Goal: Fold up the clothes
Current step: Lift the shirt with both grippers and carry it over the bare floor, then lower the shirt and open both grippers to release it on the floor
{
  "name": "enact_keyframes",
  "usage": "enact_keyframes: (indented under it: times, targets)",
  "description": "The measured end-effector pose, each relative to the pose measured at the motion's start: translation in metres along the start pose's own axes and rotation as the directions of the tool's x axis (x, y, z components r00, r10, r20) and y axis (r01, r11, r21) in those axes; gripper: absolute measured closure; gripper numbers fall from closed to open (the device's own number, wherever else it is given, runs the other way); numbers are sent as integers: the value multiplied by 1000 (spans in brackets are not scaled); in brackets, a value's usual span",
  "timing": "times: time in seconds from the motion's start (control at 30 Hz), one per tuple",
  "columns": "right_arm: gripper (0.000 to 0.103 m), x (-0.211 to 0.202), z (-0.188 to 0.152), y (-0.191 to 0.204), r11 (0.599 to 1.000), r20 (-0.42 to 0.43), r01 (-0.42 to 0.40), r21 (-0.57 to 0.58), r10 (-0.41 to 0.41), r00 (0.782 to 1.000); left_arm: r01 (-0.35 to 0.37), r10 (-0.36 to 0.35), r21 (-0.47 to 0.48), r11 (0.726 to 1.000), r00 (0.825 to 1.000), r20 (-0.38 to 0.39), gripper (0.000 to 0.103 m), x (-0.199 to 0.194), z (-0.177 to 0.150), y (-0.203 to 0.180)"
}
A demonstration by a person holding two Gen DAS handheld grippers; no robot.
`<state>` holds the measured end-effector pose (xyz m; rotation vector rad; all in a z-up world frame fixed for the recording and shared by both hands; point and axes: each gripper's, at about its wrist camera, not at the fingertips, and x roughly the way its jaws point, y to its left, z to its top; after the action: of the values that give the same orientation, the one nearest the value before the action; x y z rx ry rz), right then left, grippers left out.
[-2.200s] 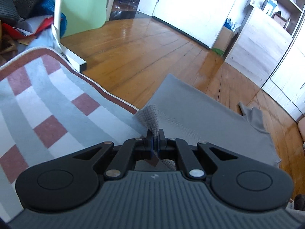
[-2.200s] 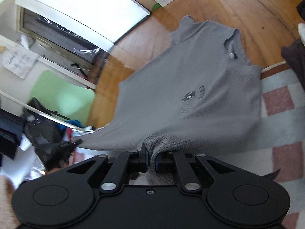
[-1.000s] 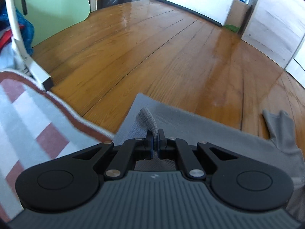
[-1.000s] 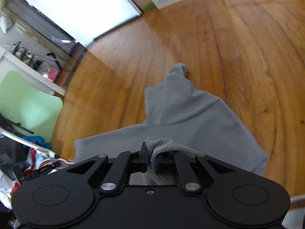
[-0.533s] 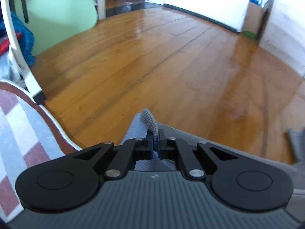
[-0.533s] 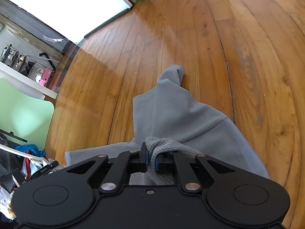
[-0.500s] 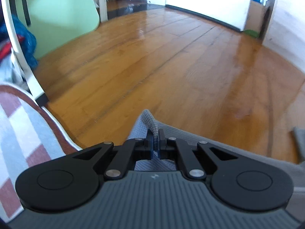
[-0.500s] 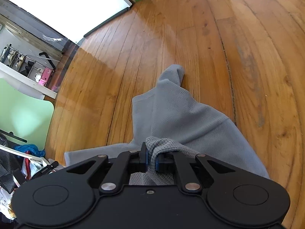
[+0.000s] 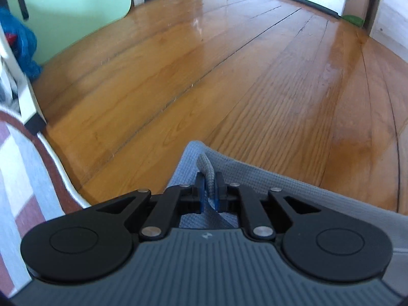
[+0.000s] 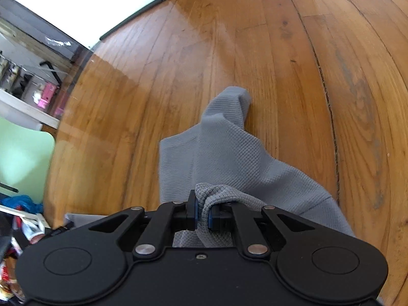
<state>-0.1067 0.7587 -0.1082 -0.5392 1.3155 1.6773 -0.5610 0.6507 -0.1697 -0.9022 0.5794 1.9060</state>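
A grey knit shirt (image 10: 229, 158) lies folded over on the wooden floor, one sleeve pointing away from me in the right wrist view. My right gripper (image 10: 202, 214) is shut on a bunched fold of it. In the left wrist view my left gripper (image 9: 209, 191) is low over the floor with a fold of the same grey shirt (image 9: 293, 186) between its fingers. The jaws stand slightly apart around the cloth, which still touches both pads. The shirt's edge runs off to the right along the floor.
A striped red, white and grey rug (image 9: 23, 178) lies at the left. A white furniture leg (image 9: 20, 86) and a green chair seat (image 9: 71, 7) stand beyond it, with blue clutter (image 9: 23, 48) beside them. A shelf (image 10: 23, 81) lines the far left wall. Wooden floor (image 9: 229, 63) stretches ahead.
Both grippers carried the shirt forward off the rug and lowered it onto the wooden floor. The left jaws have parted a little around the fold.
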Motion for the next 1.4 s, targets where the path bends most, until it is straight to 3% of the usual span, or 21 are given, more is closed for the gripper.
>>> enact_keyframes:
  times: [0.1,0.27,0.5,0.63,0.87,0.97,1.0,1.1,1.17,1.23,1.4]
  targets:
    - [93,5,1,4,999,-12,36,-39,-36,999,34,-34,-18,999,999,22,92,-2,-1,8]
    - [93,7,2,4,999,5,28,-28,-28,1000,92,-90,-77,993,996,26,90,2,9,28]
    - [93,1,3,12,999,64,21,-50,-18,998,209,-207,-15,978,974,86,94,-6,18,25]
    - [93,-2,3,16,997,91,30,-65,-24,996,191,-190,-7,982,980,64,97,0,15,21]
    - [93,-22,5,24,994,183,-24,-107,43,982,130,-117,-81,988,982,146,97,-10,17,34]
    - [93,-13,12,21,996,167,6,-85,9,986,95,-91,-70,993,994,57,90,9,14,31]
    - [89,-5,14,15,998,143,31,-50,-23,989,72,-70,-84,994,997,27,81,14,12,31]
    - [88,6,16,1,997,110,67,32,-70,991,75,-66,-111,991,995,80,60,2,15,34]
    - [81,0,14,-8,996,134,50,76,-60,989,72,-53,-89,993,978,201,50,-20,18,32]
    - [56,-20,11,-15,994,214,25,107,-47,976,57,-40,-44,997,951,307,37,-41,19,26]
    - [54,-68,1,-32,995,321,0,97,-32,947,154,-206,174,973,917,342,34,-73,9,-18]
